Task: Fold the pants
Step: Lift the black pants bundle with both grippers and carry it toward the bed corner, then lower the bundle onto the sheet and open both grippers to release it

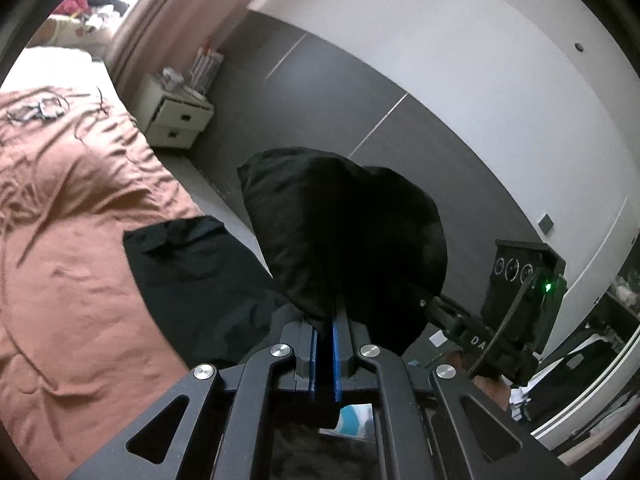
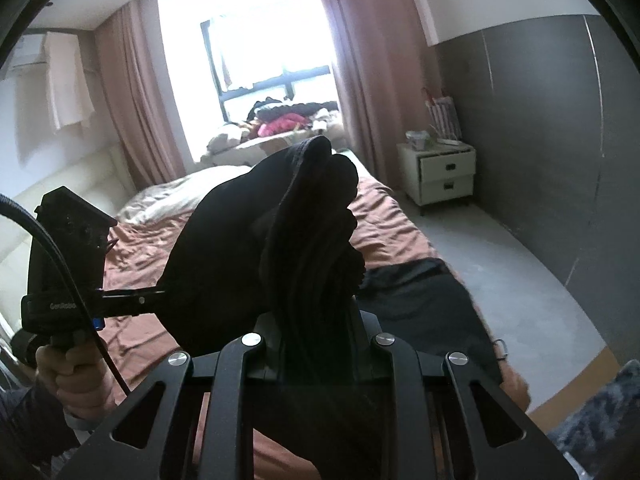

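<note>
**Black pants held up over the bed by both grippers**

I see the black pants (image 1: pixel 344 236) lifted above the bed (image 1: pixel 72 208), with a part of them still lying on the rust-coloured cover near the bed's edge. The cloth bunches up in front of both cameras.

My left gripper (image 1: pixel 325 320) has its jaws almost fully closed, and a thin fold of the pants is pinched between the blue pads. In the right wrist view the same gripper appears at the left, its tips entering the cloth, with the person's hand (image 2: pixel 76 376) around its handle.

My right gripper (image 2: pixel 316 320) has its jaws a little apart, closed on a thick, pleated bundle of the pants (image 2: pixel 280 240) that stands up from between them. In the left wrist view this gripper comes in from the right side and meets the cloth.

Beside the bed there is a white nightstand (image 2: pixel 440 176) with two drawers, against a grey wall. Behind the bed I see a bright window (image 2: pixel 256 40) with pink curtains and a heap of clothes (image 2: pixel 280 120) below it.
</note>
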`<state>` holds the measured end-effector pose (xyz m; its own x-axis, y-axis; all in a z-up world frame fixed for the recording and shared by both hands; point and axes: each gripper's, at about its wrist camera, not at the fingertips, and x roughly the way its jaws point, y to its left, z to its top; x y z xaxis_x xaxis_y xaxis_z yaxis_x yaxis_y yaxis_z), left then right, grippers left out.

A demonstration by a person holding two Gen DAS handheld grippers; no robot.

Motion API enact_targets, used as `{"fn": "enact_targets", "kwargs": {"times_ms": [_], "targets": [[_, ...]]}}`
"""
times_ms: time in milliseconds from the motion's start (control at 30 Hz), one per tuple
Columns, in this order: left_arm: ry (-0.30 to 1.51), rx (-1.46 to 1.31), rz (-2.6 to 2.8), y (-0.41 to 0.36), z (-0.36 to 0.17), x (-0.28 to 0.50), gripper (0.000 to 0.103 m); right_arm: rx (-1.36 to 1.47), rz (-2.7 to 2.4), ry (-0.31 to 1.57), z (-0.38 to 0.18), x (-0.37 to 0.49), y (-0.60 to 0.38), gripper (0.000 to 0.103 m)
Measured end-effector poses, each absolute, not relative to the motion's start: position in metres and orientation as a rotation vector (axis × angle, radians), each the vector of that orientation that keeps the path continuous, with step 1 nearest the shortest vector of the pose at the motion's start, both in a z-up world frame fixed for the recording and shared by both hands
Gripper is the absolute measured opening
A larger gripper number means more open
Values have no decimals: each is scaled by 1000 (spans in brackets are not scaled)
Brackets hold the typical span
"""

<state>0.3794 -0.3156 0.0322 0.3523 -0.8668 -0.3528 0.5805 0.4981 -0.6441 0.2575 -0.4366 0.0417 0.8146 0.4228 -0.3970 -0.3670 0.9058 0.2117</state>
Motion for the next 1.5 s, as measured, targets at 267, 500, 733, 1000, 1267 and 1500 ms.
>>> {"fn": "enact_targets", "kwargs": {"times_ms": [267,500,733,1000,1267,1500], "targets": [[811,-486,-989,-346,-12,411,6,76,362,524,34,267,-416,19],[868,-508,-962,-359,-50,450,6,26,318,582,31,300,-389,19],[878,-512,-937,-360,-68,485,6,21,325,628,34,347,-369,19],[888,-508,-881,-358,-88,526,6,-5,326,656,20,381,-371,22],[1101,-496,-715,-350,-155,572,35,18,143,733,-10,406,-393,61],[1080,-521,-720,-342,-158,579,40,119,175,692,0,376,-412,48]]}}
